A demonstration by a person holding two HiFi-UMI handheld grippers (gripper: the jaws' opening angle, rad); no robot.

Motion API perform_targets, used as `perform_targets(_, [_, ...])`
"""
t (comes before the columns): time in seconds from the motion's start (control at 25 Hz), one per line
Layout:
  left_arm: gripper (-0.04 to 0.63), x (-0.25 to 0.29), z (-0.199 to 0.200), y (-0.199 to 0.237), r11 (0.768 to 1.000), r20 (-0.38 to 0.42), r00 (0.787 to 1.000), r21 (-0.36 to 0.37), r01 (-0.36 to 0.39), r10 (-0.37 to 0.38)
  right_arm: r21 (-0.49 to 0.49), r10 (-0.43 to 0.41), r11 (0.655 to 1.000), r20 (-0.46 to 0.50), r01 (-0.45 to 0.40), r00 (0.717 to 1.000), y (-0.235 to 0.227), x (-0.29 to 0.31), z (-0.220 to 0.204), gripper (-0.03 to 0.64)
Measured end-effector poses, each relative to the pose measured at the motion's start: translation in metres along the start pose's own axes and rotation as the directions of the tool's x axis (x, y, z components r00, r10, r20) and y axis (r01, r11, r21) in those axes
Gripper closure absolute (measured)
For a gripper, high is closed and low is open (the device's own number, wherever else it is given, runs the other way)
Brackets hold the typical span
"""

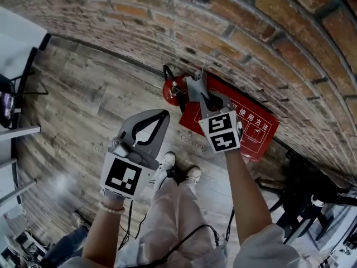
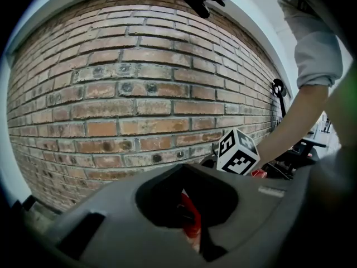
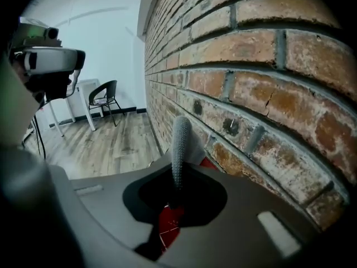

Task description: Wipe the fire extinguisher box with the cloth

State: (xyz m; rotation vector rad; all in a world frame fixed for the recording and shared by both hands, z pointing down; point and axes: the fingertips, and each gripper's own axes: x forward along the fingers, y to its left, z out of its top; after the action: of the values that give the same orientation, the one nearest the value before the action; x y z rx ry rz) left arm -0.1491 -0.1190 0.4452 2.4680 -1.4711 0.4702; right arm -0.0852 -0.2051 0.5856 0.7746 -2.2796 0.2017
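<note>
Right gripper (image 1: 199, 91): clamping the grey cloth between jaws that are pressing together on it; sitting at the centre of the head view, over the upper-left end of the box.
Left gripper (image 1: 165, 114): jaws meeting at the tips and gripping nothing; hanging lower left of centre, apart from the box.
Brick wall (image 1: 139, 21): arching across the top of the head view.
Wooden floor (image 1: 83, 105): filling the left and middle of the frame.
Fire extinguisher box (image 1: 254, 137): lying at the foot of the wall, right of centre; its long axis is running along the wall from upper left to lower right, and its red printed face is facing the camera.
Writing: white characters "使用方法" are showing on the right part of that face; the smaller print below is too small to read.
Fire extinguisher (image 1: 174, 91): red, sitting just beside the box's upper-left end.
Cloth (image 3: 179, 141): rising upright from the jaws as a narrow knitted strip, close to the bricks; whether it is touching the box cannot be told.
</note>
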Motion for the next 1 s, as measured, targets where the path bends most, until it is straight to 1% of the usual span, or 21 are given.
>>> perform_targets(0.12, [0.597,0.002,-0.002,-0.001,1.0,-0.003,1.0,0.019,0.007,-0.006,-0.048,-0.016,0.999,-0.037,0.014,0.999,-0.002,0.005,-0.005,0.598])
perform_targets(0.2, [0.597,0.003,-0.004,-0.001,1.0,-0.005,1.0,0.028,0.011,-0.011,-0.057,-0.026,0.998,-0.06,0.023,0.998,-0.004,0.009,-0.008,0.598])
perform_targets(0.36, [0.597,0.004,-0.006,-0.004,0.999,-0.004,1.0,0.035,0.019,-0.019,-0.035,-0.035,0.999,-0.084,0.033,0.996,-0.006,0.014,-0.012,0.598])
perform_targets(1.0, [0.597,0.009,-0.009,-0.017,0.998,-0.018,0.999,0.054,0.043,-0.042,-0.012,-0.07,0.998,-0.092,0.069,0.993,-0.013,0.006,-0.02,0.598])
